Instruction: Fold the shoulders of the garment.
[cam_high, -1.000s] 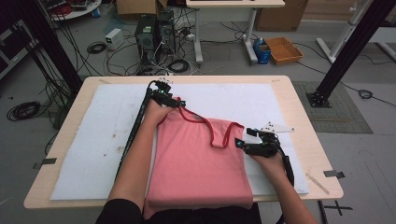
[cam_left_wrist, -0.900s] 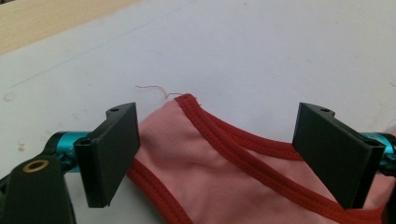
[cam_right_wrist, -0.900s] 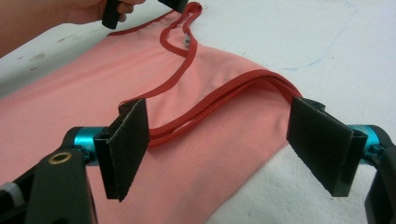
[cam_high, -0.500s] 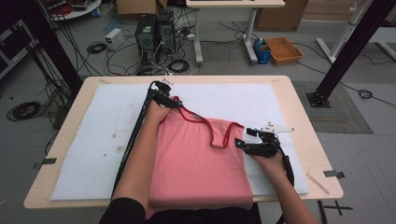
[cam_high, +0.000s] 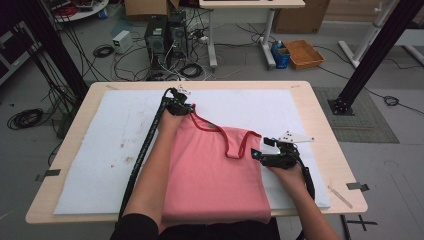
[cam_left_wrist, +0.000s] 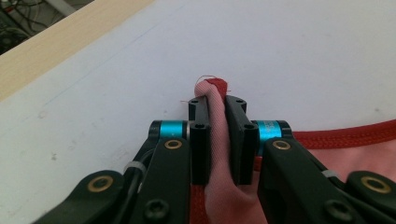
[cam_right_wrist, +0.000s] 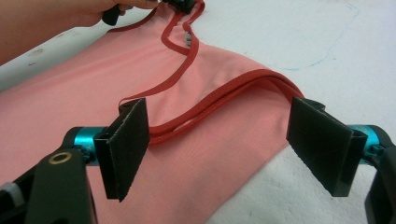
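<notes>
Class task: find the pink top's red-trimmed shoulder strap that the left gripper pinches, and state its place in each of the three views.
High view: the strap lies at the top's far left corner, under the left gripper.
Left gripper view: the strap sits centre, squeezed between the shut jaws.
Right gripper view: the strap is at the top edge, left of centre.
Shared landmark: the red trim along the neckline.

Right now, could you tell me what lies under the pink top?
Under the pink top lies the white mat on the wooden table. Whatever else sits beneath the cloth is covered.
</notes>
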